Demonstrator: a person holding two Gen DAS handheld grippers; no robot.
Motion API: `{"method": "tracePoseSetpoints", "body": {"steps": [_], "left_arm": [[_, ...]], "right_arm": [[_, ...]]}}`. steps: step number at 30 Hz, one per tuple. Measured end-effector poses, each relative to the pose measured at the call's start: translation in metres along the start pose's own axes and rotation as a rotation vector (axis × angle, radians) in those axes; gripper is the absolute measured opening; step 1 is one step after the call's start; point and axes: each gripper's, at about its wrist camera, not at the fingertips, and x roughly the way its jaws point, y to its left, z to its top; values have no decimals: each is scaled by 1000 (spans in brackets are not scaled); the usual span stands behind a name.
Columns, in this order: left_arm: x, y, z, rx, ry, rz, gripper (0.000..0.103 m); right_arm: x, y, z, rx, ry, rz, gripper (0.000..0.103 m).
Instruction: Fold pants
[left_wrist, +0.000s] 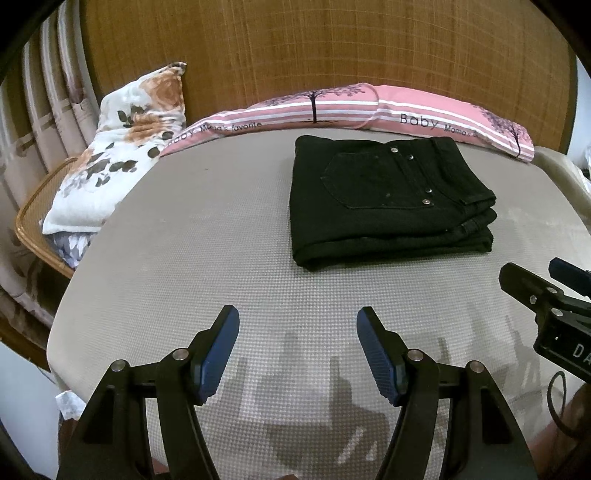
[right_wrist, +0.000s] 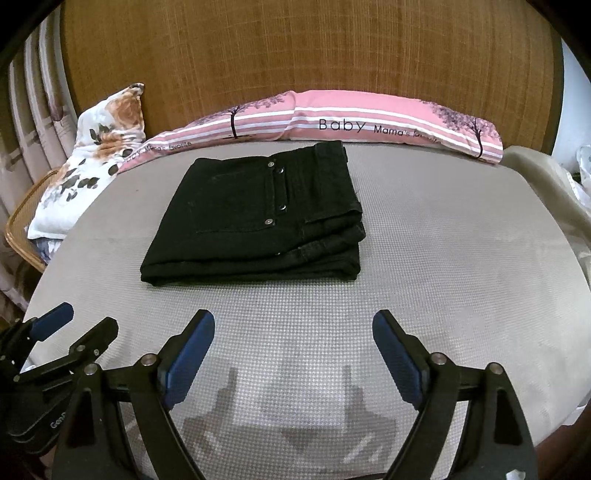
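Black pants (left_wrist: 388, 206) lie folded into a thick, neat rectangle on a grey textured bed cover (left_wrist: 207, 258), a back pocket with metal rivets facing up and the stacked layers showing along the near and right edges. The bundle sits toward the far side of the bed, just in front of a long pink pillow (left_wrist: 369, 107) printed with trees and the word "Baby", which runs along a brown woven headboard (left_wrist: 295, 44). A floral pillow (left_wrist: 122, 147) leans at the far left corner above a rattan tray (left_wrist: 29, 218).

The left gripper (left_wrist: 297, 325) hovers above the bare cover near the front edge, its blue-padded jaws spread apart with nothing between them. The right gripper (right_wrist: 293, 325) hangs beside it, jaws set wider still and likewise empty; from its own view the pants (right_wrist: 258, 218) lie ahead and slightly left, well clear of both tools. Each gripper shows at the edge of the other's view, and their shadows fall on the cover below.
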Motion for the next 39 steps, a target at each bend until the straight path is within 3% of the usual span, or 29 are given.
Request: {"method": "tracePoseSetpoints", "body": {"steps": [39], "left_arm": [[2,0,2,11,1,-5,67]], "right_arm": [[8,1,-5,-8,31,4,85]]}}
